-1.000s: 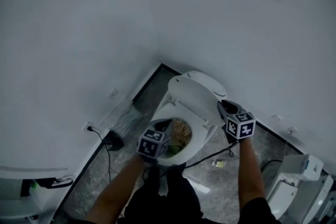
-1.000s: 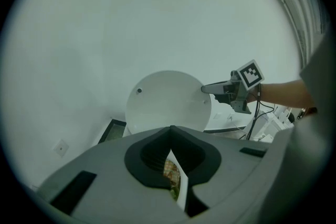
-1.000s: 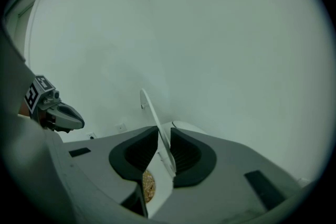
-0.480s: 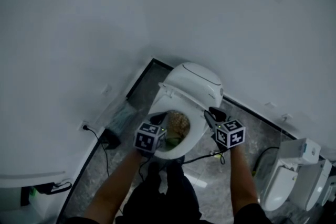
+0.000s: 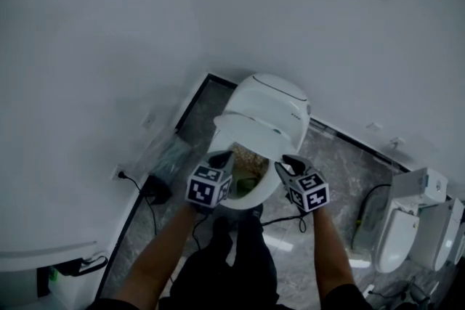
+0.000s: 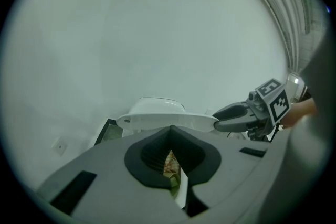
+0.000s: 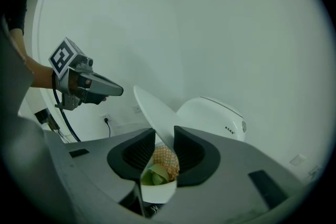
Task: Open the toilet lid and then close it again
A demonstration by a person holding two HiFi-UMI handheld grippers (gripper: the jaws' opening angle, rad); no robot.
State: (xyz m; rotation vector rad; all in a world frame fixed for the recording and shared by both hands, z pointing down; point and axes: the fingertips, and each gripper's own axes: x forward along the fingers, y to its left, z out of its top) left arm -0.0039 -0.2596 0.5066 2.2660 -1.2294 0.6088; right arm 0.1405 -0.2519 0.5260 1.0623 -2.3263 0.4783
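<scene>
The white toilet (image 5: 270,102) stands in the wall corner, its lid (image 5: 251,133) tilted halfway down over the bowl. Brown and green stuff (image 5: 247,170) lies in the bowl. My right gripper (image 5: 285,162) is at the lid's front right edge. In the right gripper view the lid (image 7: 155,112) runs down into the gap of the right gripper (image 7: 164,136), whose jaws have just been opening and stand a little apart around the edge. My left gripper (image 5: 227,156) hovers shut over the bowl's left rim, below the lid (image 6: 163,120), holding nothing.
More white toilets (image 5: 398,236) stand at the right on the grey stone floor. A wall socket with a plugged black cable (image 5: 122,175) and a dark box (image 5: 156,192) are at the left. Another cable (image 5: 280,218) lies on the floor by my legs.
The lid has swung down from upright to halfway over the bowl. My right gripper came down and left with its edge; the left gripper shifted slightly.
</scene>
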